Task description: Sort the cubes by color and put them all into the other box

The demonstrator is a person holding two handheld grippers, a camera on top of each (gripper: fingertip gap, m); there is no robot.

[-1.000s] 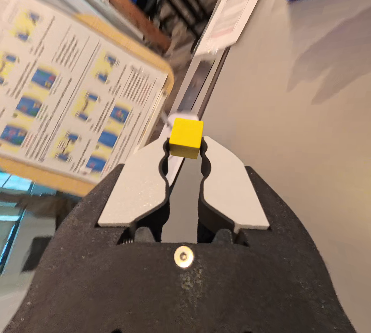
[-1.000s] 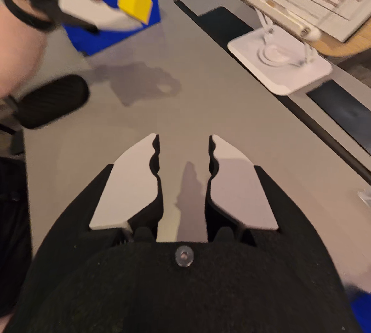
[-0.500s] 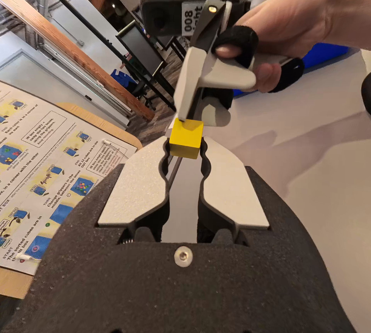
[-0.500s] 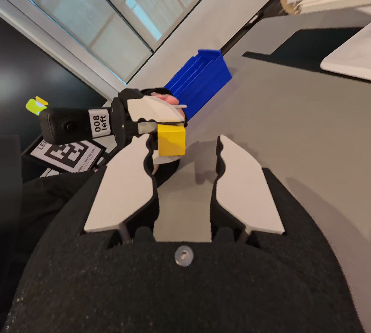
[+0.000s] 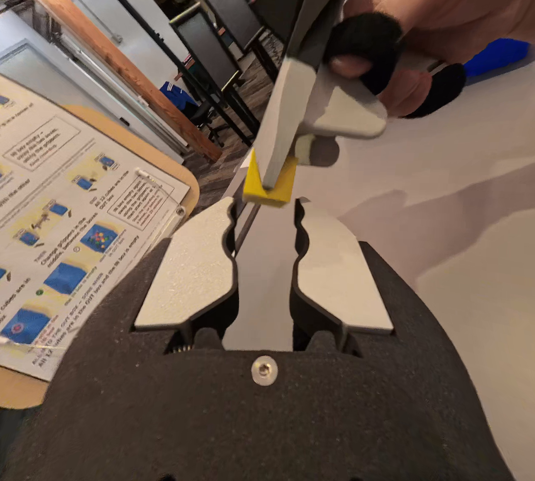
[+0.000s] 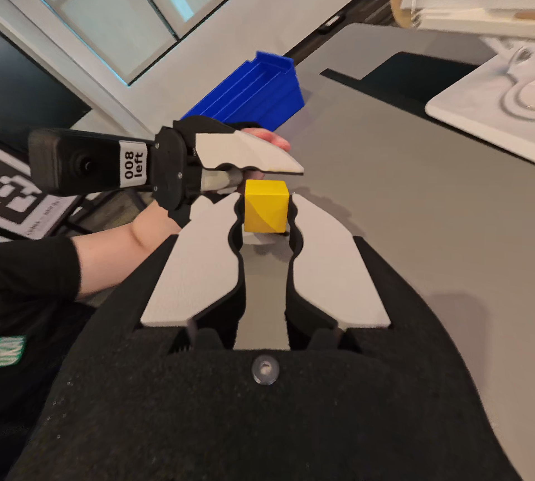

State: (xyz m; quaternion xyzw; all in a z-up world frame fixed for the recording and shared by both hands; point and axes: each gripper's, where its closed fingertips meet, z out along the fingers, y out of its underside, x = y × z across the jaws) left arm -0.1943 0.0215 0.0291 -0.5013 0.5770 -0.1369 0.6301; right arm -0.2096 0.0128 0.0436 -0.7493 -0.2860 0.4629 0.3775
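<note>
A yellow cube [image 6: 265, 206] hangs in mid-air above the grey table [image 6: 405, 206], between the two grippers. My right gripper [image 6: 266, 197] is shut on it at the fingertips. In the left wrist view the cube [image 5: 254, 186] sits just beyond the tips of my left gripper [image 5: 265, 202], which is open and apart from it. The right gripper's finger [image 5: 278, 134] comes down onto the cube from above. In the right wrist view the left gripper's upper finger [image 6: 249, 151] stands just above the cube. A blue box [image 6: 252, 93] lies at the table's far end.
A printed instruction board [image 5: 72, 220] on a wooden backing stands on a white base [image 6: 492, 108] at the table's side. Part of another blue box [image 5: 498, 58] shows behind the hand holding the right gripper. Dark desks and chairs stand beyond the table.
The grippers have come together in mid-air. The right gripper has shut on the yellow cube, and the left gripper, which held it, has opened and let it go.
</note>
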